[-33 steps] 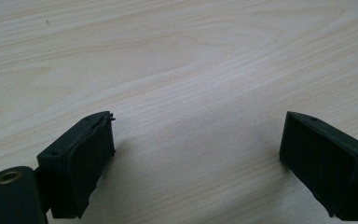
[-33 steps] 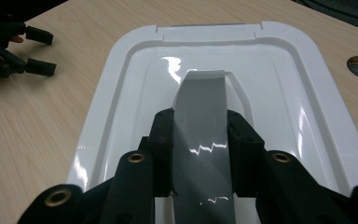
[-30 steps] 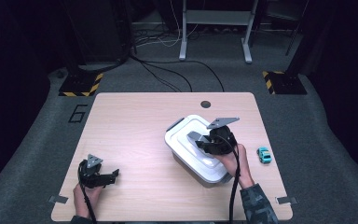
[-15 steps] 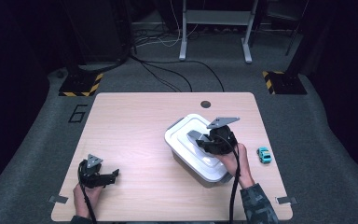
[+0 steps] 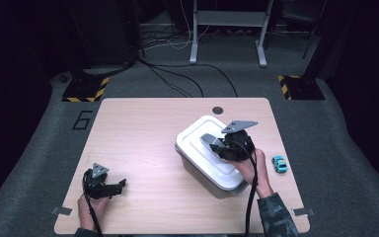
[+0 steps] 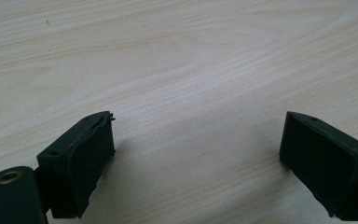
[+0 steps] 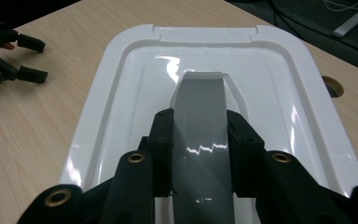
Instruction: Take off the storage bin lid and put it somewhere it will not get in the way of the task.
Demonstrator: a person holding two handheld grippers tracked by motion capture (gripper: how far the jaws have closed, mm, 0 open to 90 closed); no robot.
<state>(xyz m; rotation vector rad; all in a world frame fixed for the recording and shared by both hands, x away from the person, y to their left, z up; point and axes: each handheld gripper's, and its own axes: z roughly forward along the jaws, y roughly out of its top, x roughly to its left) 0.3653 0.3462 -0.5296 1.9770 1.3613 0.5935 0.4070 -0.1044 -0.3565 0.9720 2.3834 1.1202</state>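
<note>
My right gripper (image 7: 199,149) clamps the grey handle (image 7: 200,116) of the white lid (image 7: 279,93), centre frame; my left gripper (image 6: 196,158) rests open over bare tabletop (image 6: 177,56).

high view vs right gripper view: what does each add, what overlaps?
High view alone: the small blue toy car on the table right of the box, the floor with its cables, and the person's forearms.

Right gripper view alone: close detail of the grip. The right gripper has its pads against both sides of the grey handle on the white lid, with no gap visible.

Both: the lid and handle, the wooden table, its round hole, and the left gripper, resting open near the table's left corner.
</note>
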